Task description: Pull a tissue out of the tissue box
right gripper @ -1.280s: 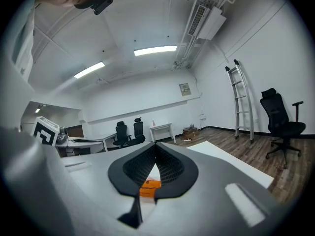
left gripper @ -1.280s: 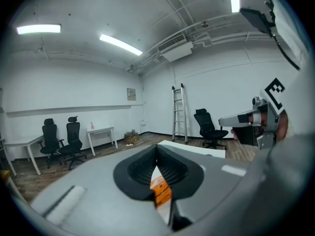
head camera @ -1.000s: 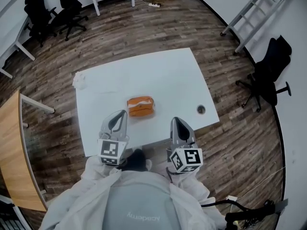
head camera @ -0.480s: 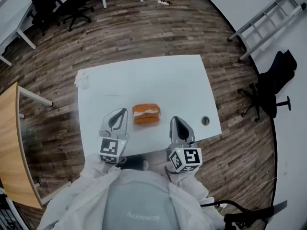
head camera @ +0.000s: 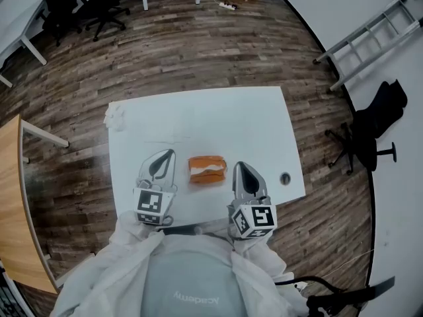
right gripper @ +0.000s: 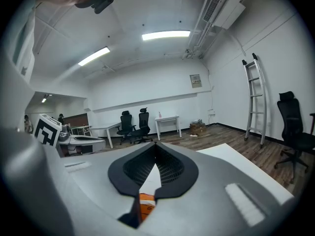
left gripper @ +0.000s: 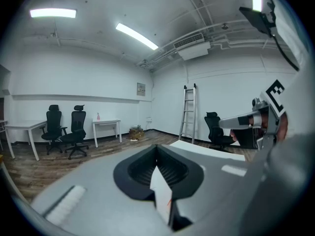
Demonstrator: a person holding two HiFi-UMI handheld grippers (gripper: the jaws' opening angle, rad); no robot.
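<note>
An orange tissue box (head camera: 207,170) with a white tissue showing at its top slot lies on the white table (head camera: 225,121), near the front edge. My left gripper (head camera: 165,156) hangs just left of the box, jaws shut and empty. My right gripper (head camera: 238,169) hangs just right of it, also shut with nothing held. In the right gripper view the box (right gripper: 146,204) shows as an orange patch under the closed jaws of that gripper (right gripper: 156,147). The left gripper view shows its gripper (left gripper: 157,150) with the tips together, pointing across the table.
A crumpled white tissue (head camera: 114,116) lies at the table's far left corner. A round cable hole (head camera: 285,177) sits near the right front edge. A ladder (head camera: 370,35) and office chairs (head camera: 378,121) stand to the right, and a wooden desk (head camera: 16,210) to the left.
The table and tissue box have slid down and nearer in the head view. The box now lies between the two grippers instead of ahead of them. Both stay shut.
</note>
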